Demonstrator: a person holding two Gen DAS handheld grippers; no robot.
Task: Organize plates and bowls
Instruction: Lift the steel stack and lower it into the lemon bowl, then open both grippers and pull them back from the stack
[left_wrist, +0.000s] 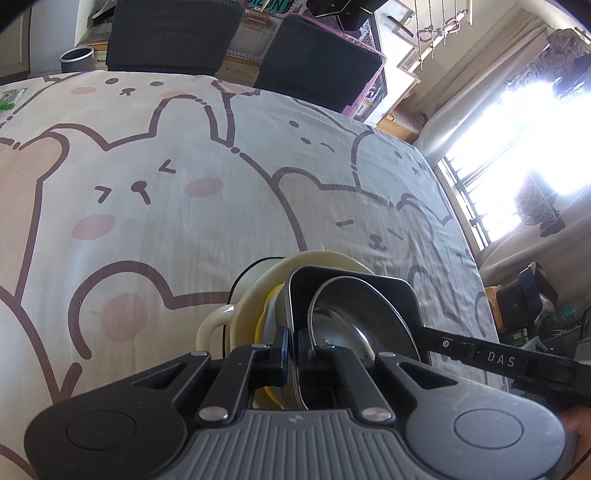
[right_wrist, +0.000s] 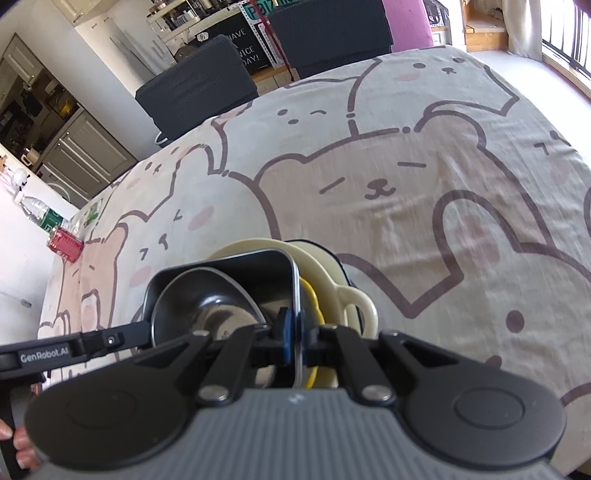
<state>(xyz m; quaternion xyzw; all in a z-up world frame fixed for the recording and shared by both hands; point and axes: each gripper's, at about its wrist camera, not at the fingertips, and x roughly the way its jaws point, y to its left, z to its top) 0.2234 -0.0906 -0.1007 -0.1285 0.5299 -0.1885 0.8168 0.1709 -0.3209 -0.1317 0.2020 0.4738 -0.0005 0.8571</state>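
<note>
A: Where is the crockery?

B: It sits as one nested stack on the table (left_wrist: 184, 229), which is covered by a cloth printed with cartoon bears and rabbits. A cream two-handled dish (left_wrist: 236, 314) is the lowest piece I can see. A yellow plate (left_wrist: 263, 325) shows as a thin edge above it, then a dark square tray (left_wrist: 354, 284), and a shiny steel bowl (left_wrist: 347, 321) lies inside that tray.

A: What is the left gripper (left_wrist: 291, 347) doing?

B: Its jaws are pressed together on the near rim of the dark square tray, the thin metal edge caught between the two pads.

A: And the right gripper (right_wrist: 295, 339)?

B: It does the same on the opposite side. Its blue pads are squeezed onto that tray's rim, with the yellow edge and the cream handle just beyond them.

A: Do the two grippers see each other?

B: Yes. From the left wrist view the other gripper's black arm reaches in from the right to the stack. From the right wrist view one comes in from the left.

A: Anything else around?

B: Two dark chairs (right_wrist: 199, 81) stand at the far edge of the table. A water bottle (right_wrist: 44, 214) and a small red box (right_wrist: 64, 243) lie near its far left corner in the right wrist view.
</note>
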